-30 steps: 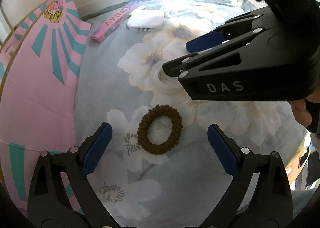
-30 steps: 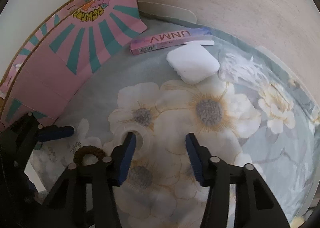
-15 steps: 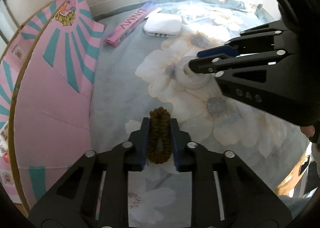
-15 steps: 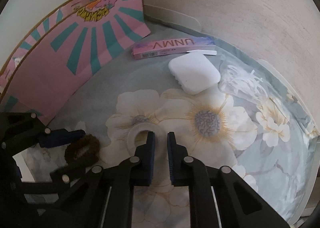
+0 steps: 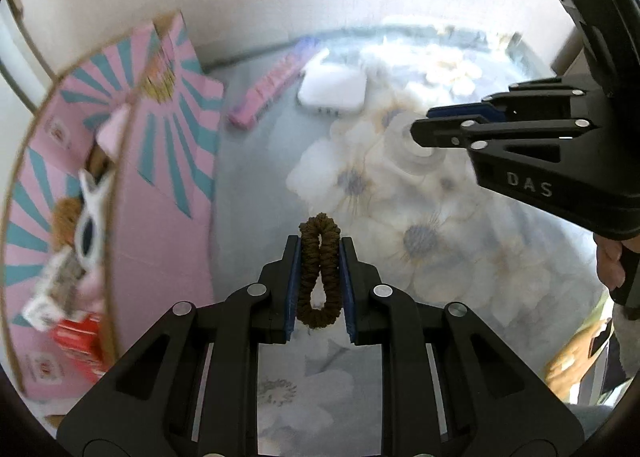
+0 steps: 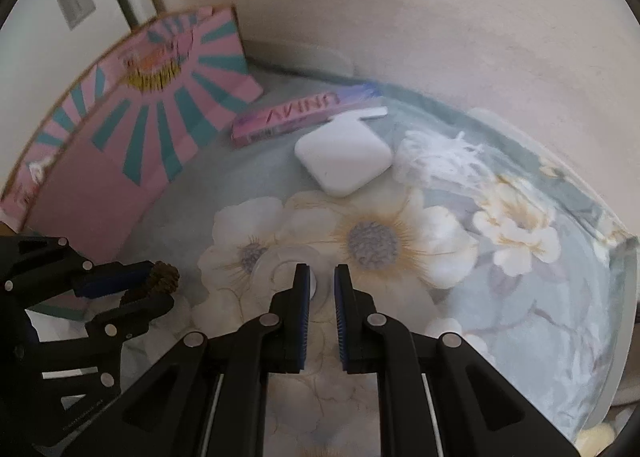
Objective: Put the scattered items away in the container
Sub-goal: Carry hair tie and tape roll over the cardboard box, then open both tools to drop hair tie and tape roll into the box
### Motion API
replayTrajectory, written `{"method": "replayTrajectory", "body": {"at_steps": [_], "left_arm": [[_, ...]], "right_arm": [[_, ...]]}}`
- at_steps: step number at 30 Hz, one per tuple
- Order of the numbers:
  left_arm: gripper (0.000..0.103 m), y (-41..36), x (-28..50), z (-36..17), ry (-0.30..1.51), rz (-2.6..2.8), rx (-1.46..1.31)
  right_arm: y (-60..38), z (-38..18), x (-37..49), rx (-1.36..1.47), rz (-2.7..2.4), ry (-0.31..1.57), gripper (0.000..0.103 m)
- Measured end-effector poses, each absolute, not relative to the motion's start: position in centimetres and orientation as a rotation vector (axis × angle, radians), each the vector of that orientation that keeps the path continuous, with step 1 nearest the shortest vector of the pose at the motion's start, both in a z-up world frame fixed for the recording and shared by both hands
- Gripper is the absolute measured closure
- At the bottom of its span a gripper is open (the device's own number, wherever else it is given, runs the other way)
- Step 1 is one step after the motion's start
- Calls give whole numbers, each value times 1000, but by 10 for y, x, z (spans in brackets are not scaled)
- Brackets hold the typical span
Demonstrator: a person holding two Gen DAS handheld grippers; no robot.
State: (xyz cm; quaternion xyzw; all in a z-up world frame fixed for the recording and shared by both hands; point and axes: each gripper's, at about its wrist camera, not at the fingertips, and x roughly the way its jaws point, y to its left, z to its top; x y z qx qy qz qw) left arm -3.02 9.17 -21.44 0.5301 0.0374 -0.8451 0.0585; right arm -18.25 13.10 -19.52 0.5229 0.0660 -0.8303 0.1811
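My left gripper is shut on a brown hair scrunchie, squeezed flat between the blue pads and lifted off the floral cloth. It also shows in the right wrist view. My right gripper is shut on a clear tape roll, which also shows in the left wrist view, raised above the cloth. The pink and teal cardboard box stands open at the left and holds white sunglasses and other items.
A pink UNMV box, a white square case and a clear bag of white strings lie at the back of the cloth near the wall. A red packet lies in the box.
Both grippers shut, the left on the scrunchie and the right on the tape roll, and both have lifted. The left view has swung to show the inside of the box.
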Motion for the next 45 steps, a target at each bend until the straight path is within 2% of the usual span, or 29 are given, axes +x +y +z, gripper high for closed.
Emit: {"method": "replayTrajectory", "body": {"at_steps": [6, 15, 22, 29, 34, 39, 45], "left_arm": [[87, 79, -33, -164, 193, -2605, 1503], [87, 47, -2, -102, 189, -2625, 1398], [87, -5, 31, -85, 214, -2516, 1295], [87, -55, 62, -104, 265, -2366, 1305], [87, -64, 62, -142, 338, -2310, 1427], [87, -63, 60, -162, 337, -2304, 1467], [87, -72, 54, -167, 386, -2300, 1474]], "right_arm": [[136, -144, -157, 1412, -2421, 117, 92], [101, -74, -153, 1226, -2507, 190, 92], [51, -48, -162, 1118, -2462, 238, 92], [-25, -59, -179, 1087, -2306, 270, 92], [-75, -108, -201, 1210, -2170, 299, 92], [-99, -149, -211, 1311, -2111, 341, 92], [-106, -159, -220, 1347, -2092, 362, 92]]}}
